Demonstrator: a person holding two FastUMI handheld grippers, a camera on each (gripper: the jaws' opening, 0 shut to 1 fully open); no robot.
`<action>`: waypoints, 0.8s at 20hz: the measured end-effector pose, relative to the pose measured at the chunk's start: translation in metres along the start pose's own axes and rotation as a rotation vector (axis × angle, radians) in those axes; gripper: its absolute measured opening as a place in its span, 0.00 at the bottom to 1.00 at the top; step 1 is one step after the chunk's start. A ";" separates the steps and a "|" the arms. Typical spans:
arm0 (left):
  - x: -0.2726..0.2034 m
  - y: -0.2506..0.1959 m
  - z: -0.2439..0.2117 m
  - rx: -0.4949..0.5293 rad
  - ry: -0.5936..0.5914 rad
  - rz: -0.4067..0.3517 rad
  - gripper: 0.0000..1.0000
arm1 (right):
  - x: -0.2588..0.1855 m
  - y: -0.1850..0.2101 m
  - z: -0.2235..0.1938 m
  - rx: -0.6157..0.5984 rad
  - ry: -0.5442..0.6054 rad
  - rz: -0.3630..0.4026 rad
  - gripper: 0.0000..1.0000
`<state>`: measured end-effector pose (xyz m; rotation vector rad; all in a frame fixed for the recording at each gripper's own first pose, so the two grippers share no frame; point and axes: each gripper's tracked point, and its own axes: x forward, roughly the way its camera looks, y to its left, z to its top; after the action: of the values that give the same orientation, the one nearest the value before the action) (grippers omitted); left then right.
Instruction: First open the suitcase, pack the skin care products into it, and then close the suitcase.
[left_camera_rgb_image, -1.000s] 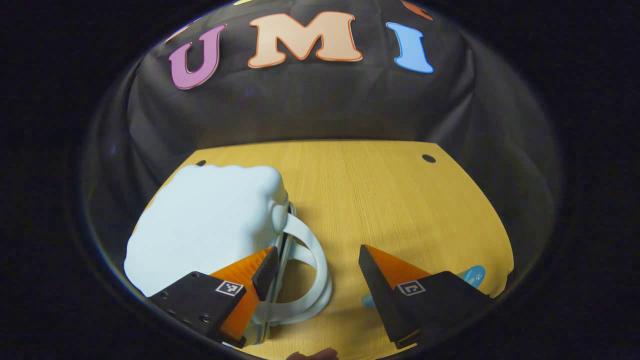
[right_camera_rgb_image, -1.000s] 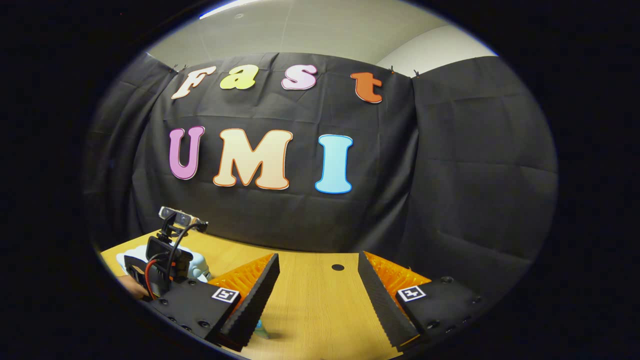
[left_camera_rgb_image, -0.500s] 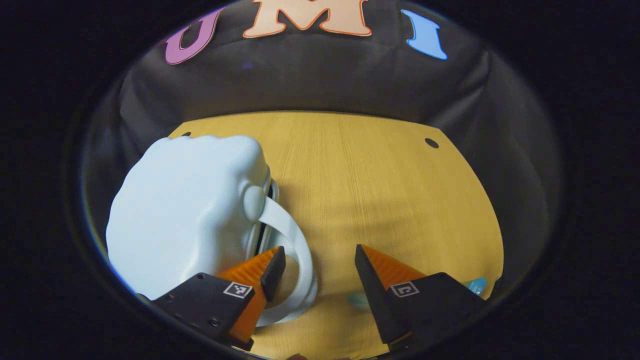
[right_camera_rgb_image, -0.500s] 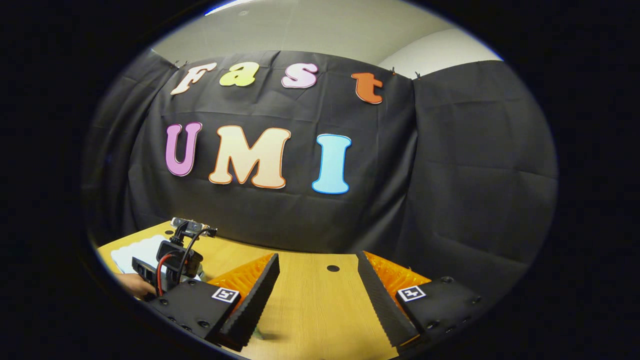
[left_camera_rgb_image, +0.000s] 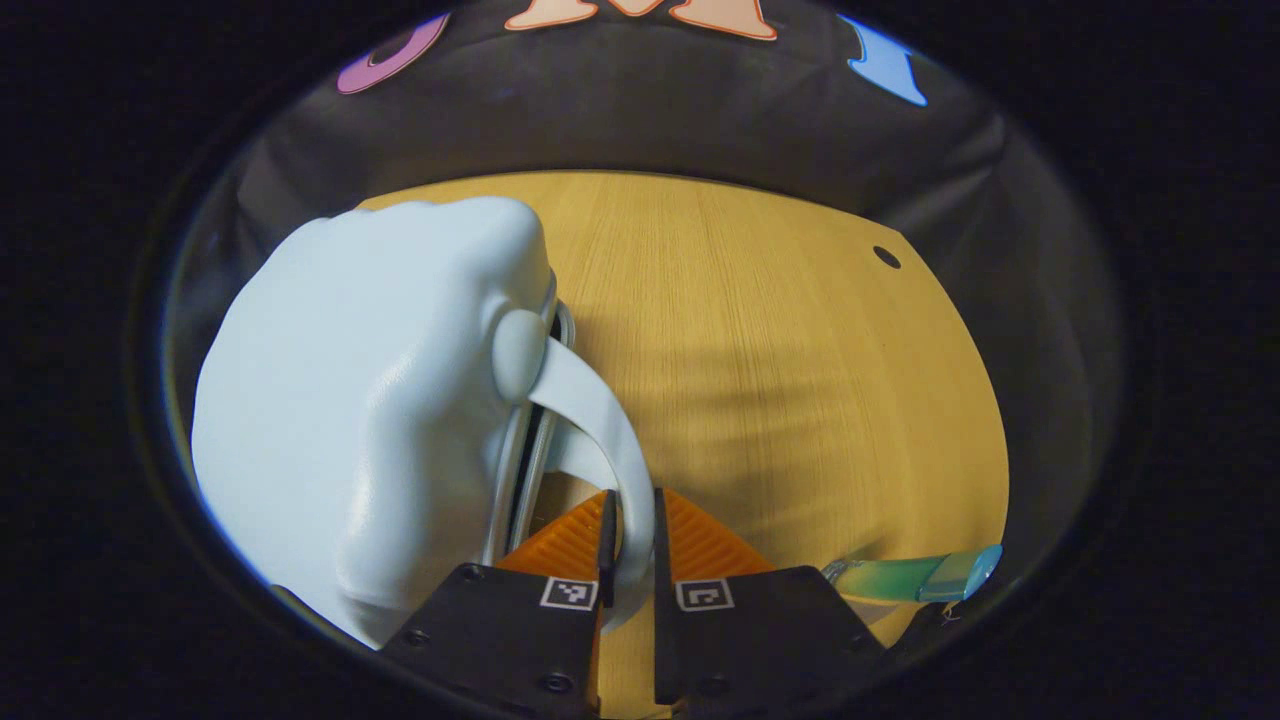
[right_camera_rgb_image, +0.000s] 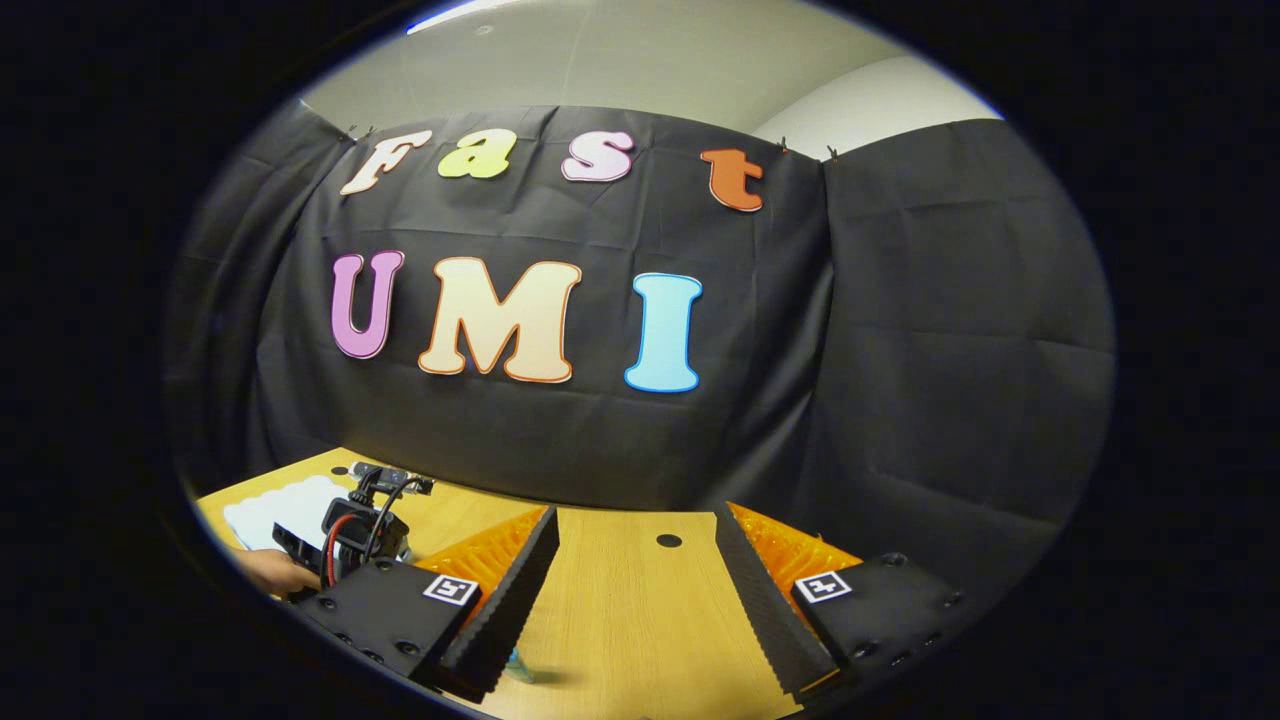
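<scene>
Gripping the handle (left_camera_rgb_image: 610, 440), the left gripper (left_camera_rgb_image: 630, 520) clamps it; the suitcase (left_camera_rgb_image: 370, 400) looks closed, the tube (left_camera_rgb_image: 915, 577) unpacked; the right gripper (right_camera_rgb_image: 632, 560) gapes, idle.

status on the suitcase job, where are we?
Early. Nothing looks done: the suitcase is shut on the table. In hand: the left gripper is closed on its handle, seemingly to start opening. The right gripper hangs open above the table. Left: open, pack the tube, close.
</scene>
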<state>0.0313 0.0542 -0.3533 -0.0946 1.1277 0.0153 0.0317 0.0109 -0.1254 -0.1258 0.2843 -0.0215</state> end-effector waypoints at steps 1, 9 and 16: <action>-0.003 -0.001 0.001 0.035 -0.001 -0.006 0.11 | 0.000 0.000 0.000 0.001 -0.002 0.001 0.99; -0.031 -0.014 0.024 0.076 -0.080 -0.005 0.00 | -0.001 0.004 0.006 0.015 -0.029 0.019 0.99; -0.075 -0.021 0.051 0.115 -0.183 -0.001 0.00 | 0.000 0.021 0.009 0.036 -0.043 0.052 0.99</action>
<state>0.0458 0.0398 -0.2624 0.0088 0.9438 -0.0406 0.0345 0.0326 -0.1190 -0.0832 0.2442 0.0278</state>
